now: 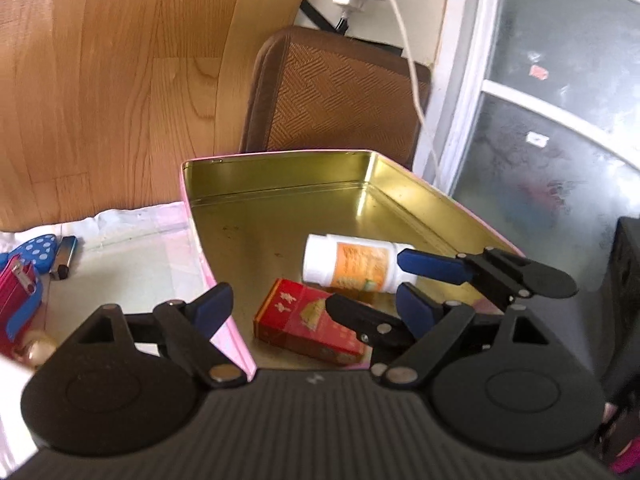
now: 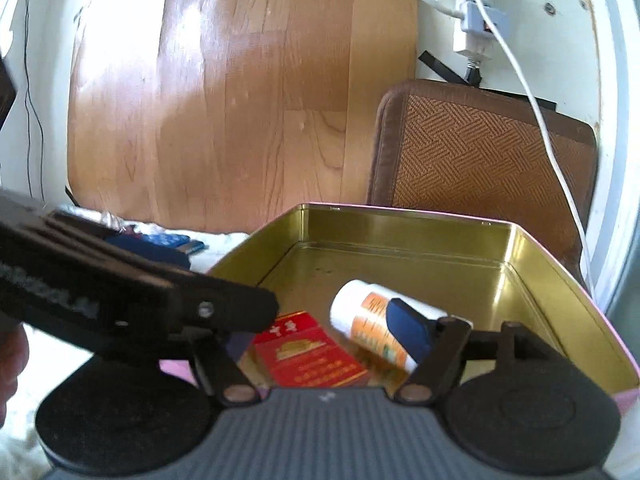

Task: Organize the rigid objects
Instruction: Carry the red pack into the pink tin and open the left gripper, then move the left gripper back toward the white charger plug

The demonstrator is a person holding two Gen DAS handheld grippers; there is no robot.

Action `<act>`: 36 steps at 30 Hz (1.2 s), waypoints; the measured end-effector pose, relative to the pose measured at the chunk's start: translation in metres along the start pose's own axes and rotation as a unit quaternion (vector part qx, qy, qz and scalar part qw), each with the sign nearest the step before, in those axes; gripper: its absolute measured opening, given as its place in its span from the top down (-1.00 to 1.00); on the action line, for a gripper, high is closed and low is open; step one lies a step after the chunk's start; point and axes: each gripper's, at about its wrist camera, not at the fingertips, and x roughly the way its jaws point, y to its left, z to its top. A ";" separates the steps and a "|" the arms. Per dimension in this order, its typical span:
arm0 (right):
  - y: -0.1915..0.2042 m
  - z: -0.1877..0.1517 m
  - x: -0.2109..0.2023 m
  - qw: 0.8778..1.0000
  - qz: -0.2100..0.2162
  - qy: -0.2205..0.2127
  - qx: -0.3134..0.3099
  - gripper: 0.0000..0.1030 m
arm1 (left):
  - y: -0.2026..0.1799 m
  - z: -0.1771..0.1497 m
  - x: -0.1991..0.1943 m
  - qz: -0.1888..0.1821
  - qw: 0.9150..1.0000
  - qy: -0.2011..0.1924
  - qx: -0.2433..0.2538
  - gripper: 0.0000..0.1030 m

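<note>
Nearby, lighter beside spotted pouch

Shiny gold metal tin, glossy plastic bottle, woven mat.

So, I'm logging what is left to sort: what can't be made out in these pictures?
- Left wrist view: red clip-topped item cut off by the left edge.
- Left wrist view: round gold object, partly hidden by the gripper body.
- Right wrist view: blue items beside the gold-lined tin, blurred, partly behind the other gripper.
</note>
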 end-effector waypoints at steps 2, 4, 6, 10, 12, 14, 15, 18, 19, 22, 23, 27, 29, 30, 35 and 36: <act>0.002 -0.001 -0.009 1.000 0.007 -0.009 0.004 -0.41 | 0.002 -0.003 -0.013 -0.007 1.000 -0.009 -0.006 -0.75; 0.010 -0.001 -0.019 1.000 0.008 -0.021 -0.004 -0.41 | 0.004 -0.007 -0.030 -0.006 1.000 -0.023 -0.007 -0.75; 0.017 0.001 -0.027 0.999 0.012 -0.030 -0.009 -0.41 | 0.011 -0.013 -0.047 0.002 0.999 -0.038 -0.009 -0.75; 0.039 0.007 -0.038 0.998 0.042 -0.037 -0.015 -0.39 | 0.038 -0.032 -0.080 0.027 0.998 -0.052 -0.031 -0.75; 0.054 0.008 -0.040 0.997 0.060 -0.038 -0.026 -0.39 | 0.058 -0.047 -0.094 0.056 0.996 -0.046 -0.045 -0.75; 0.071 0.009 -0.038 0.995 0.082 -0.034 -0.040 -0.36 | 0.080 -0.064 -0.104 0.094 0.993 -0.033 -0.058 -0.75; 0.081 0.008 -0.036 0.994 0.097 -0.029 -0.049 -0.32 | 0.091 -0.071 -0.107 0.119 0.991 -0.025 -0.063 -0.75; 0.110 0.006 -0.026 0.989 0.127 -0.011 -0.074 -0.16 | 0.120 -0.091 -0.113 0.190 0.979 -0.009 -0.072 -0.75; 0.120 0.005 -0.021 0.987 0.136 -0.004 -0.081 -0.14 | 0.129 -0.097 -0.114 0.204 0.976 -0.007 -0.078 -0.75; 0.145 0.006 -0.002 0.983 0.157 0.017 -0.090 -0.14 | 0.152 -0.107 -0.115 0.220 0.969 -0.003 -0.113 -0.75; 0.152 0.007 0.006 0.982 0.162 0.025 -0.090 -0.14 | 0.158 -0.107 -0.117 0.211 0.968 -0.010 -0.132 -0.75; 0.172 0.015 0.041 0.980 0.168 0.054 -0.092 -0.20 | 0.167 -0.107 -0.122 0.209 0.964 -0.034 -0.163 -0.75; 0.179 0.017 0.059 0.980 0.162 0.063 -0.098 -0.27 | 0.173 -0.108 -0.125 0.204 0.961 -0.046 -0.181 -0.75; 0.181 0.017 0.065 0.980 0.160 0.067 -0.101 -0.28 | 0.175 -0.109 -0.128 0.202 0.960 -0.051 -0.189 -0.75; 0.200 0.016 0.091 0.974 0.162 0.083 -0.132 -0.13 | 0.185 -0.115 -0.135 0.185 0.955 -0.063 -0.224 -0.75; 0.203 0.015 0.093 0.973 0.163 0.086 -0.139 0.00 | 0.183 -0.117 -0.137 0.182 0.955 -0.064 -0.227 -0.75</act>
